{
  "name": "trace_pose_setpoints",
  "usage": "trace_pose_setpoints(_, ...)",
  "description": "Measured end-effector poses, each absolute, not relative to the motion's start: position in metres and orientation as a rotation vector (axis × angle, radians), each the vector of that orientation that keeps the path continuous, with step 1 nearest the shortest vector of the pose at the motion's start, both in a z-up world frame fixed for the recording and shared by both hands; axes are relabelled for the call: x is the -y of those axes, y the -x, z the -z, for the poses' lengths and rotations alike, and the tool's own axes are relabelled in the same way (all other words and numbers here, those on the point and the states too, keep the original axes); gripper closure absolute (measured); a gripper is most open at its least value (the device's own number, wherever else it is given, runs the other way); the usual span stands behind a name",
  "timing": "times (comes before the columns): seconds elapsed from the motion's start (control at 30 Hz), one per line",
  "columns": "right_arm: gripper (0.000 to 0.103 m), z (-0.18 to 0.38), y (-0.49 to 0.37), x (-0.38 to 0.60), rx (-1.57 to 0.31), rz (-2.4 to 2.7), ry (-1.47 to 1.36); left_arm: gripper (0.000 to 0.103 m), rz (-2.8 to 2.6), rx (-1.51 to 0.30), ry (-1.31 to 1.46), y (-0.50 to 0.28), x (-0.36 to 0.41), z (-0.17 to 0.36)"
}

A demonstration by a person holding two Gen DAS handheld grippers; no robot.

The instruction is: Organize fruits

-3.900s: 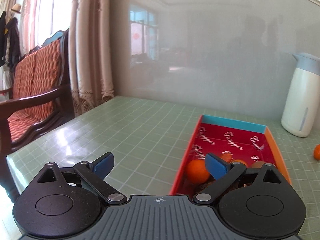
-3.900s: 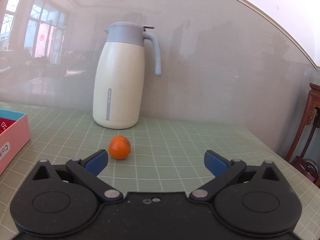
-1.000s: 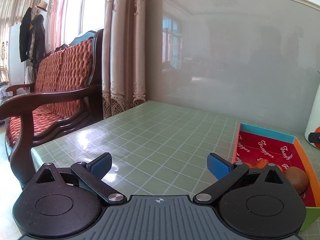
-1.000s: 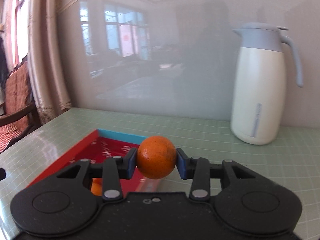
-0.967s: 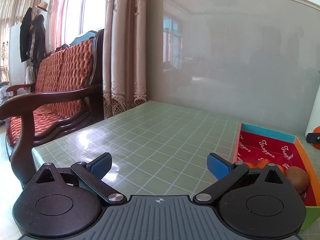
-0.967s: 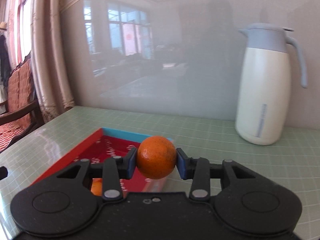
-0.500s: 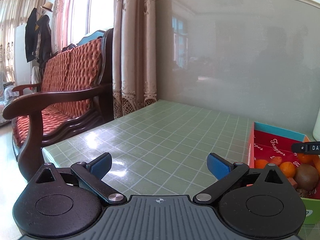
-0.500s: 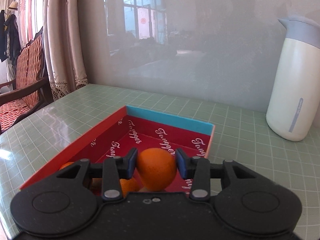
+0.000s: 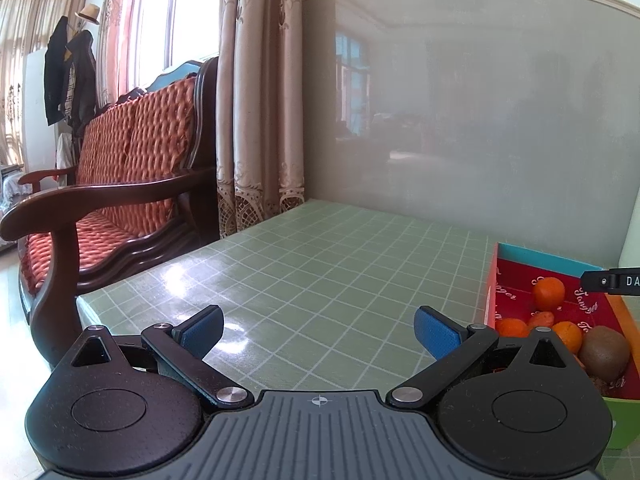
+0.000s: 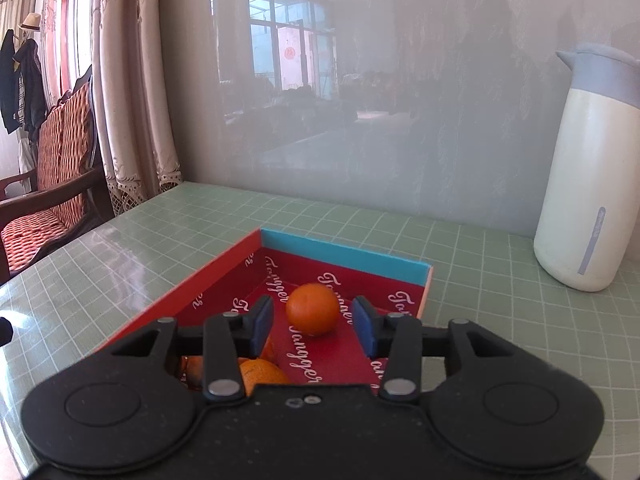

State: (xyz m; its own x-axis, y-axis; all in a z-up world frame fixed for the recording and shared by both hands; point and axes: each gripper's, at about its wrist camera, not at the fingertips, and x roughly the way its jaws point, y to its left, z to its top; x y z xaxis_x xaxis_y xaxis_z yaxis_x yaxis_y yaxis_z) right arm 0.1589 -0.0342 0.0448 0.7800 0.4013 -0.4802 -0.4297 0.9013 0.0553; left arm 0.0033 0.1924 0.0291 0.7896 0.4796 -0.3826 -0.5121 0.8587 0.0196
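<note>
A red box (image 10: 344, 258) with a blue far wall lies on the green tiled table. An orange (image 10: 313, 309) rests on the box floor, free between the parted jaws of my right gripper (image 10: 314, 322), which is open and hovers over the box. More oranges (image 10: 260, 374) lie under that gripper. In the left wrist view the box (image 9: 491, 288) sits at the far right with several oranges (image 9: 549, 293) and a kiwi (image 9: 604, 353) inside. My left gripper (image 9: 318, 330) is open and empty over the table, left of the box.
A white thermos jug (image 10: 592, 184) stands on the table right of the box. A wooden chair with an orange cushion (image 9: 120, 184) and curtains (image 9: 260, 112) stand past the table's left edge. A grey wall (image 9: 480, 120) backs the table.
My right gripper has opened and let go of the orange, which now lies on the box floor. The left gripper has drifted slightly left, still open.
</note>
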Motion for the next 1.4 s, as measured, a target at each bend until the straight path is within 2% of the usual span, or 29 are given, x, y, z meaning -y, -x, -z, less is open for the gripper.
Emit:
trace_pose_setpoints(0.1, 0.047, -0.051, -0.152, 0.043, -0.482, -0.429, 0.064, 0.002, -0.52, -0.391, 0.088, -0.006, -0.186, -0.029)
trace_pose_setpoints(0.17, 0.034, -0.055, -0.145, 0.05, -0.464, -0.408, 0.075, 0.002, -0.506, -0.389, 0.089, -0.008, -0.18, -0.03)
trace_pose_setpoints(0.4, 0.012, -0.065, -0.12, 0.082, -0.442, -0.314, 0.1, 0.002, -0.442, -0.374, 0.06, -0.015, -0.15, -0.032)
trace_pose_setpoints(0.47, 0.001, -0.066, -0.112, 0.093, -0.448, -0.28, 0.099, 0.002, -0.418, -0.37, 0.043, -0.016, -0.138, -0.032)
trace_pose_setpoints(0.87, 0.0, -0.044, -0.047, 0.129, -0.588, -0.166, -0.015, 0.0, -0.251, -0.441, 0.009, 0.007, -0.092, -0.037)
trace_pose_setpoints(1.07, 0.0, -0.053, -0.017, 0.117, -0.596, -0.123, 0.01, 0.0, -0.245, -0.532, 0.074, 0.025, -0.102, -0.053)
trace_pose_setpoints(1.4, 0.0, -0.065, 0.019, 0.09, -0.6, -0.119, 0.04, 0.0, -0.234, -0.539, 0.06, 0.056, -0.105, -0.078)
